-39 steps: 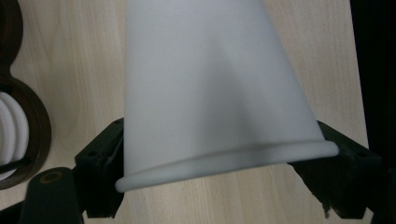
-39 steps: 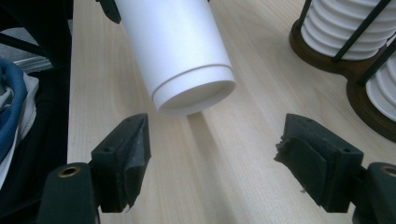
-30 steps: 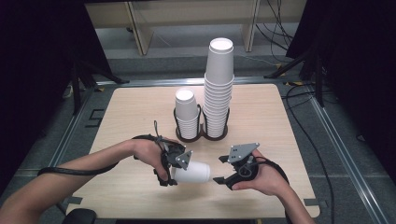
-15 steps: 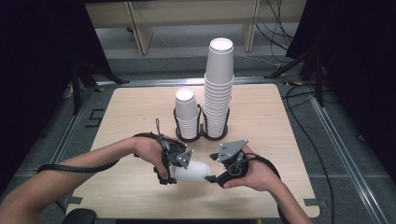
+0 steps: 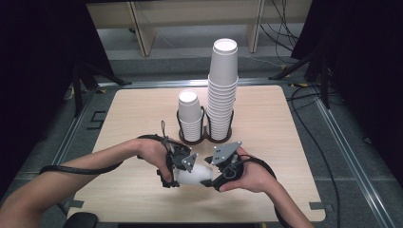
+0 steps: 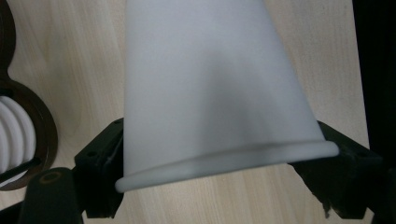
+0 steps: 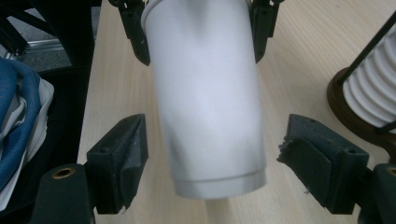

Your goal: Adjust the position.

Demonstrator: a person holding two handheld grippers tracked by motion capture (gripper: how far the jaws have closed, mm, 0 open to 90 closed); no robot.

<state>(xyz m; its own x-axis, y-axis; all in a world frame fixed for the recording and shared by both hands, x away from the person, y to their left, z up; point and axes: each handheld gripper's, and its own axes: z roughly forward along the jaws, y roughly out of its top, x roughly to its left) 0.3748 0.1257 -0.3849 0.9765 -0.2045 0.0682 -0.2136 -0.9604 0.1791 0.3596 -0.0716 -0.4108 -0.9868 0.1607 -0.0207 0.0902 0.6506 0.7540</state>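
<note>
My left gripper [image 5: 177,170] is clamped on a white paper cup [image 5: 192,175], its two black jaws pressing the cup's sides just below the rolled rim, as the left gripper view shows [image 6: 224,121]. The cup lies on its side above the near part of the wooden table [image 5: 285,142], its closed base pointing toward my right hand. My right gripper [image 5: 214,179] stands with its jaws spread wide on either side of the cup's base end; in the right gripper view [image 7: 212,186] there is a clear gap between each pad and the cup [image 7: 208,93], so it touches nothing. Both my hands sit close together at the table's near middle. Farther out, near the table's centre, a dark two-ring holder [image 5: 205,137] carries a short stack of cups [image 5: 189,116] on the left and a tall stack of cups [image 5: 222,90] on the right.
</note>
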